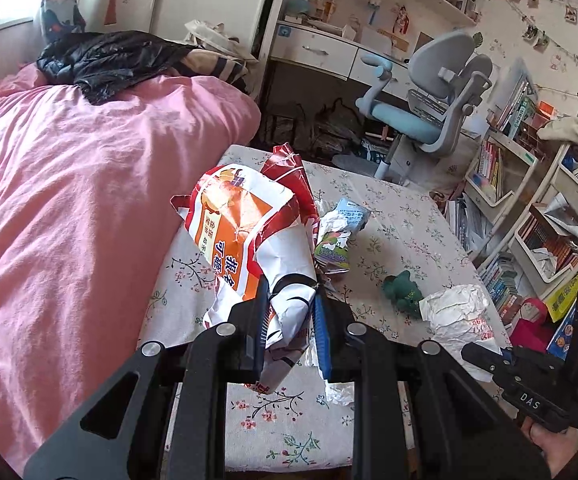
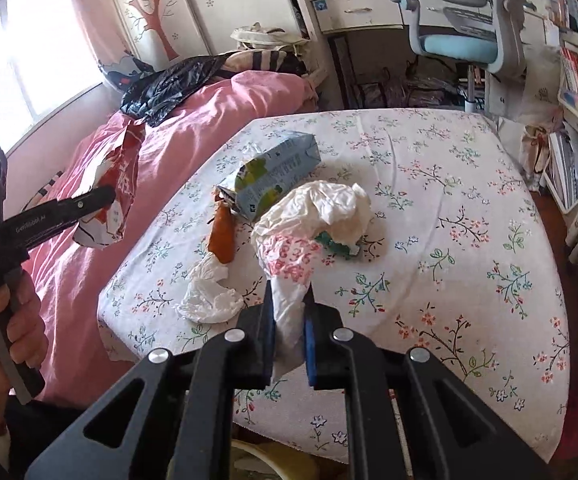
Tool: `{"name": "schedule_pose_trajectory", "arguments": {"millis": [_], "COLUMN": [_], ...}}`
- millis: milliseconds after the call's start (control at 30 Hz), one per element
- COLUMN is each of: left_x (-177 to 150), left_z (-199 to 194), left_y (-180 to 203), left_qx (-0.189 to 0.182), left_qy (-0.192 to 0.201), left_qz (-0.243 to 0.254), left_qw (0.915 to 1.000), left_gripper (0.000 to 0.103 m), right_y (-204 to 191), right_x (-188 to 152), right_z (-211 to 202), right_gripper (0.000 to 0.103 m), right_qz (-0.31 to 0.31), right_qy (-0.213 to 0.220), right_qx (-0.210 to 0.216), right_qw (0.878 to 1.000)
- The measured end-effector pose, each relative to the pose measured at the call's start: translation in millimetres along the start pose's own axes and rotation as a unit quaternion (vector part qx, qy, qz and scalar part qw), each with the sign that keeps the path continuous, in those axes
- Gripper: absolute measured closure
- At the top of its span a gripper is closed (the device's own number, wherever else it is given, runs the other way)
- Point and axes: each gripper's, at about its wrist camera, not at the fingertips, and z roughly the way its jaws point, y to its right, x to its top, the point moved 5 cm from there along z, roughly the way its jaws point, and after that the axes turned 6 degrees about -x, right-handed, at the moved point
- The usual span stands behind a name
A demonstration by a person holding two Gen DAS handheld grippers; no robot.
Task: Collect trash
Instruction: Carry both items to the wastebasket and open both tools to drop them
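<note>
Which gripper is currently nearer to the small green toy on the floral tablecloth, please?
Right. The right gripper holds a white bag that drapes over the green toy. The left gripper, holding an orange snack bag, is farther off toward the pink bed.

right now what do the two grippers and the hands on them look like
Both are matte black handheld tools. The left gripper and right gripper each have flat black fingers lined with blue pads, angular linkage bars with triangular cutouts, and round silver rivets. White lettering marks the sides. Each has a pistol-style handle held in a bare hand; a dark sleeve shows at the left wrist.
</note>
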Motion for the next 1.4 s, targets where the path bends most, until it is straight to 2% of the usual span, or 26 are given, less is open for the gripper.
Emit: {"name": "schedule_pose_trajectory", "arguments": {"millis": [233,400,500,600,700,933,1000,1033,1067,1200,1333,1400], "left_x": [-6,-21,-29,-35,-39,-51,-56,-58,-61,-74,-97,-112], "left_z": [-15,-30,-43,-51,-56,-65,-69,-70,-72,-75,-73,-70], "left_y": [-10,-4,-1,-2,-4,-2,-1,0,0,3,19,31], "left_qx": [-0.005,-0.003,0.003,0.004,0.001,-0.005,-0.005,-0.006,-0.006,-0.009,-0.014,-0.016], "left_qy": [0.005,0.005,0.010,0.012,0.011,0.009,0.008,0.007,0.006,-0.003,-0.028,-0.045], "left_qz": [-0.024,-0.016,-0.007,-0.009,-0.016,-0.016,-0.015,-0.015,-0.016,-0.015,0.004,0.020], "left_qw": [0.9997,0.9999,0.9999,0.9999,0.9998,0.9998,0.9998,0.9998,0.9998,0.9998,0.9995,0.9986], "left_gripper": [0.084,0.084,0.084,0.084,0.084,0.084,0.084,0.084,0.084,0.084,0.084,0.084], "right_y": [-27,-47,-58,-76,-96,-130,-132,-130,-128,-110,-82,-72], "right_x": [-11,-18,-33,-60,-97,-172,-183,-184,-182,-161,-131,-122], "right_z": [-17,-35,-40,-43,-39,-15,-9,-8,-7,-14,-28,-38], "right_gripper": [0.090,0.090,0.090,0.090,0.090,0.089,0.076,0.064,0.057,0.053,0.045,0.042], "right_qz": [-0.048,-0.085,-0.094,-0.112,-0.145,-0.215,-0.228,-0.228,-0.224,-0.179,-0.107,-0.079], "right_qy": [0.017,0.033,0.023,-0.006,-0.055,-0.179,-0.198,-0.199,-0.196,-0.157,-0.089,-0.056], "right_qx": [0.013,0.029,0.047,0.065,0.076,0.083,0.070,0.063,0.057,0.034,0.016,0.011], "right_qw": [0.999,0.995,0.994,0.992,0.985,0.956,0.951,0.951,0.953,0.971,0.990,0.995]}}
